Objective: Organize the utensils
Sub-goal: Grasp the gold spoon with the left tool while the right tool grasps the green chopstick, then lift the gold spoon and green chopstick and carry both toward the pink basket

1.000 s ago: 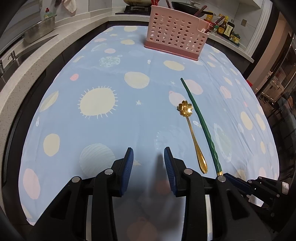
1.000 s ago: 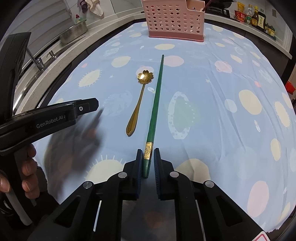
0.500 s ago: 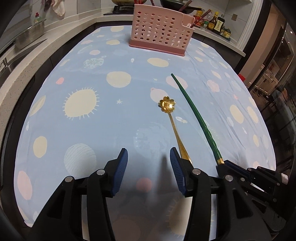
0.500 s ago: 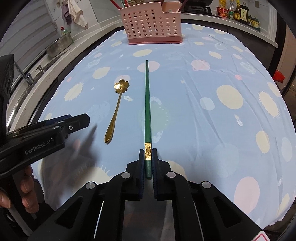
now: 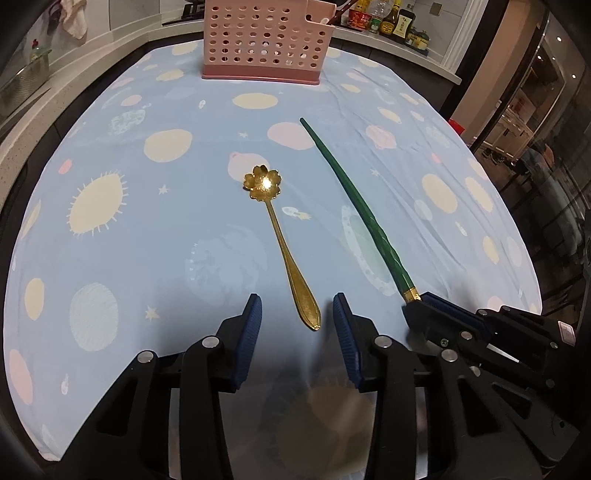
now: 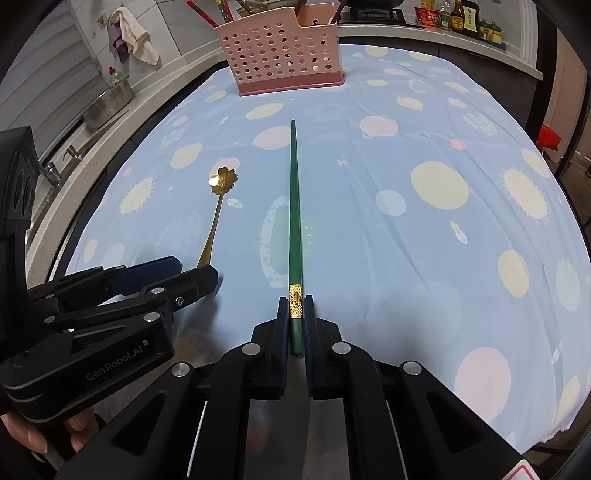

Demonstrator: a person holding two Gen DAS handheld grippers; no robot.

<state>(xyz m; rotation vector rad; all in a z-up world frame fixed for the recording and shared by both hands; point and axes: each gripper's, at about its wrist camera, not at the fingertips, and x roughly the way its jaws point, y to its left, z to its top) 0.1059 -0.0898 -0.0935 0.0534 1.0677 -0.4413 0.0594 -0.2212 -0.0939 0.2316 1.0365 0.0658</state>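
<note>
A gold spoon point(image 5: 280, 236) with a flower-shaped bowl lies flat on the blue spotted tablecloth point(image 5: 147, 221). The end of its handle sits between the blue pads of my left gripper point(image 5: 295, 302). The jaws are closing, with a gap still on both sides of the handle. Right of the spoon lies a long green chopstick point(image 6: 294, 206) with a gold band. My right gripper point(image 6: 295, 301) is shut on its banded end. A pink perforated utensil holder point(image 5: 264, 40) stands at the far side, with several utensils in it. The spoon point(image 6: 223, 181) and the left gripper point(image 6: 184, 271) also show in the right wrist view.
Sauce bottles point(image 5: 384, 22) line the counter behind the holder. A metal bowl point(image 6: 109, 101) and a faucet point(image 6: 51, 171) sit on the counter to the left. A person's hand point(image 6: 37, 439) holds the left gripper. The cloth's front edge is just below both grippers.
My left gripper has moved right until the spoon's handle end lies between its jaws, which widened and then narrowed. The right gripper stays shut on the chopstick, which now points straight ahead.
</note>
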